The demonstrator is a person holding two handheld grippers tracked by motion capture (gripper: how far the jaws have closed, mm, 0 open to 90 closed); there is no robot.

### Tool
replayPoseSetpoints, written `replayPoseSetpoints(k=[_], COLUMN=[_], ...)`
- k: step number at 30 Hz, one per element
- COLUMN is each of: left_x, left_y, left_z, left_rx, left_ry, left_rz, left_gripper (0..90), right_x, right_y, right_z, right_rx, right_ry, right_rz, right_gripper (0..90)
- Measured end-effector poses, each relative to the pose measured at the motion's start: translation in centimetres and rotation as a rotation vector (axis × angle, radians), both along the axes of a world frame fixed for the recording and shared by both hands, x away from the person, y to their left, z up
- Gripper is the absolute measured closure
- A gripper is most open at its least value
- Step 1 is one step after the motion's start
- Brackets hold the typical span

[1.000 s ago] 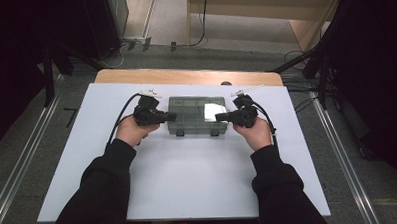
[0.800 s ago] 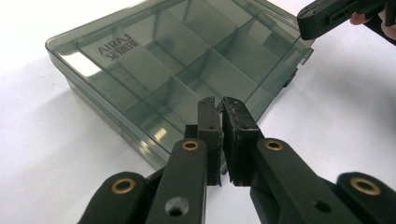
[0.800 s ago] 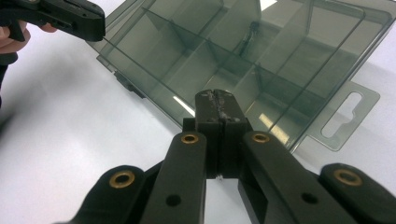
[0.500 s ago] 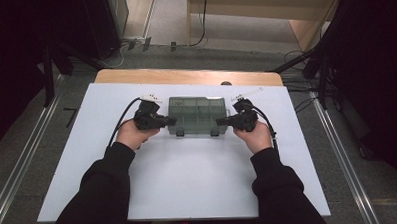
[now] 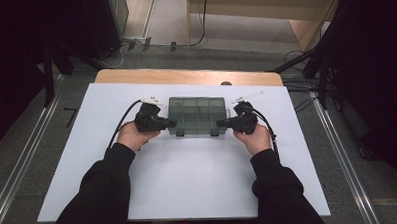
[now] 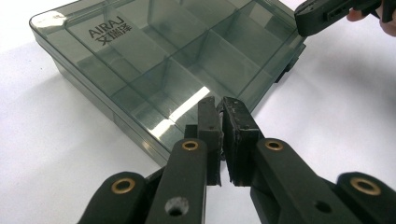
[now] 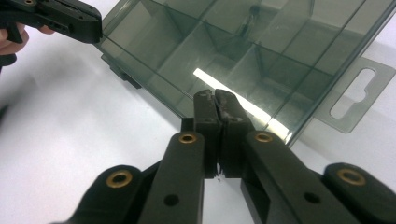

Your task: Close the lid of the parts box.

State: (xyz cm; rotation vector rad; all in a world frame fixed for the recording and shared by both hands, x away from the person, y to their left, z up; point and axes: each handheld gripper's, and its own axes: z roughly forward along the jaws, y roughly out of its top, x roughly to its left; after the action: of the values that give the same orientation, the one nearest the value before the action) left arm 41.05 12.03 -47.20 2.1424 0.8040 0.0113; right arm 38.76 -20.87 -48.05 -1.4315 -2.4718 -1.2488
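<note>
A white surface [image 5: 189, 182] carries a smoky clear box [image 5: 196, 114] at its far middle, lid down. The left hand-held gripper [image 5: 173, 125] and right hand-held gripper [image 5: 221, 123] press its ends, each with jaws closed together on nothing.

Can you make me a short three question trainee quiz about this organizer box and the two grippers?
1. True or false: the smoky clear organizer box has its lid closed.
2. Which jaws are shut: left gripper, right gripper, or both?
3. What does the box rest on?

Key
1. True.
2. Both, with nothing between them, each at one near corner of the box.
3. The white board on the table.
</note>
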Motion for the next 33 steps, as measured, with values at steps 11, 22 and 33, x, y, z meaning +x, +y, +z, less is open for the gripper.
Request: replayPoseSetpoints(k=[11, 22, 33], left_x=[-0.7, -2.7, -4.9], left_y=[0.0, 0.0, 0.6], left_z=[0.4, 1.0, 1.1], left_rx=[-0.036, -0.058, -0.076], left_ry=[0.071, 0.033, -0.017], left_rz=[-0.022, -0.058, -0.069], left_gripper=[59.2, 39.0, 34.0], right_x=[-1.0, -2.9, -4.9], right_y=[0.5, 1.6, 2.2], right_z=[0.3, 1.0, 0.9], right_rx=[-0.010, 0.019, 0.055], right_ry=[-0.036, -0.098, -0.142], right_rz=[0.041, 0.118, 0.159], right_gripper=[68.6, 40.6, 25.7])
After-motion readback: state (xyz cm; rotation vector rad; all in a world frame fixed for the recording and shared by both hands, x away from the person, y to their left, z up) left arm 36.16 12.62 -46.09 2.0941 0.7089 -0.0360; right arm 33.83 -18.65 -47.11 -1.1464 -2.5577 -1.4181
